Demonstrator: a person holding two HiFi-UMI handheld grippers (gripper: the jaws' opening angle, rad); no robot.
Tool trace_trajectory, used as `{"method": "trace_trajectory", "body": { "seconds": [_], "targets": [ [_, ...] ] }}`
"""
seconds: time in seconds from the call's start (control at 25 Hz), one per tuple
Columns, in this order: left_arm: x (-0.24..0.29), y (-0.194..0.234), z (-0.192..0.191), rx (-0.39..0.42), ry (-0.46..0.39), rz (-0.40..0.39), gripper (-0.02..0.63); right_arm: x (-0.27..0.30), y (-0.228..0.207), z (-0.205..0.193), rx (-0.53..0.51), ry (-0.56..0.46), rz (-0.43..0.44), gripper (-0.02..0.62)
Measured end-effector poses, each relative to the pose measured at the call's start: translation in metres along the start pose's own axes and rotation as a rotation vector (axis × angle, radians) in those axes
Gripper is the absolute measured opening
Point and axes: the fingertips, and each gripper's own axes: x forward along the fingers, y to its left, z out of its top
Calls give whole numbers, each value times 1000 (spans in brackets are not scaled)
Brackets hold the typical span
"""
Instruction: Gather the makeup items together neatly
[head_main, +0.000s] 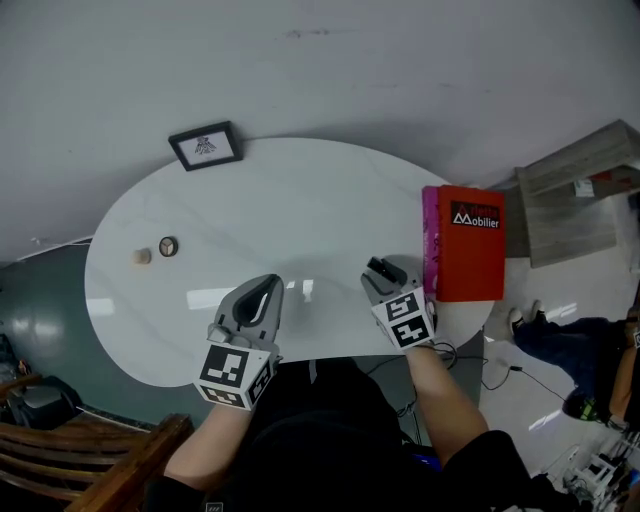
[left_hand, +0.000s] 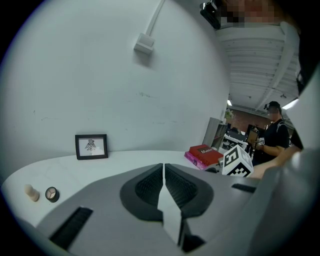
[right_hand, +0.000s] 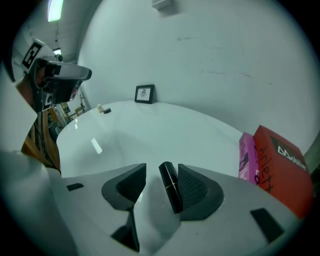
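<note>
At the near edge of the white tabletop (head_main: 300, 200) both grippers hover side by side. The left gripper (left_hand: 163, 175) has its jaws pressed together with nothing between them. The right gripper (right_hand: 161, 171), nearer the right edge, has its jaws standing wide. A black lipstick (right_hand: 170, 189) lies between them, close against the right-hand pad and well clear of the other, so it is not clamped. Whether the tube rests on the tabletop or merely leans on that pad, the views do not settle.

Farther off, by the left edge, sit two more small items just beside each other: a round compact (head_main: 168, 246) and a beige piece (head_main: 143, 256), too small to name. They are well apart from the lipstick, with bare tabletop between.

At the right edge a red book (head_main: 470, 243) lies on a pink book (head_main: 430, 240), and at the far edge stands a small picture frame (head_main: 205, 146); none of these look like part of the job.

By my reading the gathering is barely begun. The pair at the left edge already forms a small group, but the lipstick is on the opposite side. It has to be gripped and carried across, then all three set in a tidy cluster.
</note>
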Motion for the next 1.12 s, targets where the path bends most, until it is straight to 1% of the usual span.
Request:
{"method": "trace_trajectory", "body": {
  "seconds": [0.08, 0.16, 0.4, 0.52, 0.56, 0.6, 0.68, 0.88, 1.0, 1.12],
  "targets": [
    [0, -2, 0, -3, 4, 0, 23, 1, -4, -2, -49, 9, -14, 186],
    [0, -4, 1, -4, 3, 0, 23, 0, -12, 0, -57, 11, -29, 187],
    [-2, 4, 3, -11, -8, 0, 23, 4, -30, -11, 35, 68, -32, 187],
    [-3, 14, 4, -24, -17, -4, 23, 8, -30, -14, 52, 95, -42, 184],
    [-4, 16, 4, -25, -16, -9, 23, 9, -30, -14, 57, 101, -48, 163],
    [-4, 19, 4, -25, -16, -14, 23, 10, -30, -13, 63, 106, -53, 118],
    [-7, 26, 6, -21, -18, -22, 23, 10, -27, -9, 78, 109, -58, 106],
    [-20, 49, 11, -22, -38, -34, 23, 11, -7, 17, 137, 59, -49, 104],
    [-34, 63, 13, -18, -52, -50, 23, 9, 10, 39, 148, 27, -59, 104],
    [-52, 84, 16, -15, -68, -49, 23, 11, 35, 66, 153, -11, -48, 104]
  ]
}}
